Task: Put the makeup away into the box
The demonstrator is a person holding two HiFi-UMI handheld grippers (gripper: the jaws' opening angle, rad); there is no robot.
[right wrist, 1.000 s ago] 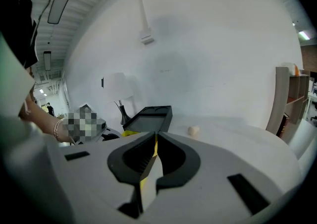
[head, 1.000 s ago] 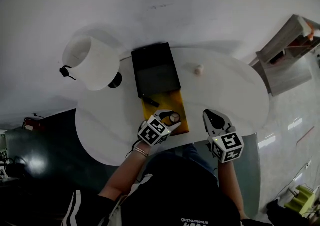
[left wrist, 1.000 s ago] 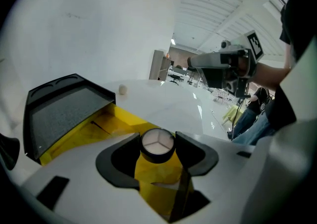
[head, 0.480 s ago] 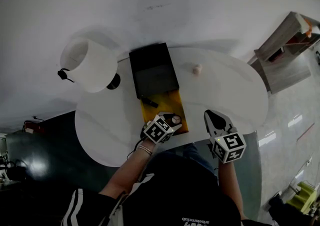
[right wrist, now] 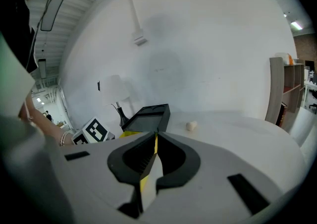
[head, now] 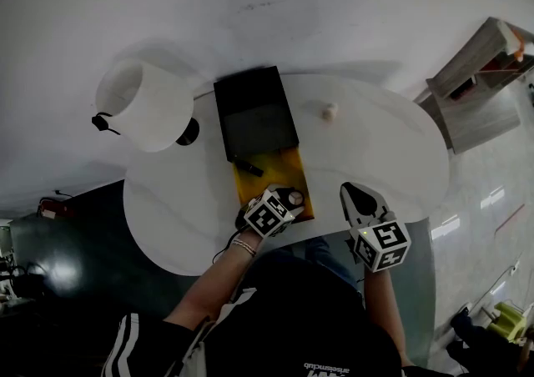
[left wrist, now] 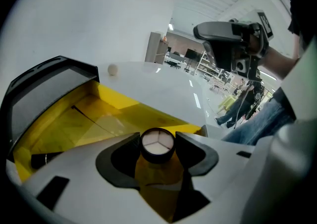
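Left gripper view: left gripper (left wrist: 158, 143) clamps round compact (left wrist: 157, 141) over yellow box (left wrist: 89, 119); right gripper (right wrist: 154, 141) clenched.

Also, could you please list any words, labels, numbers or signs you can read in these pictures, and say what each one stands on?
Nothing can be read with certainty.
White print on the person's dark shirt: upside down in the head view, too small to read.
Left marker cube and right marker cube: black-and-white square patterns, no letters or numbers.
Yellow box and round compact: no label shows.
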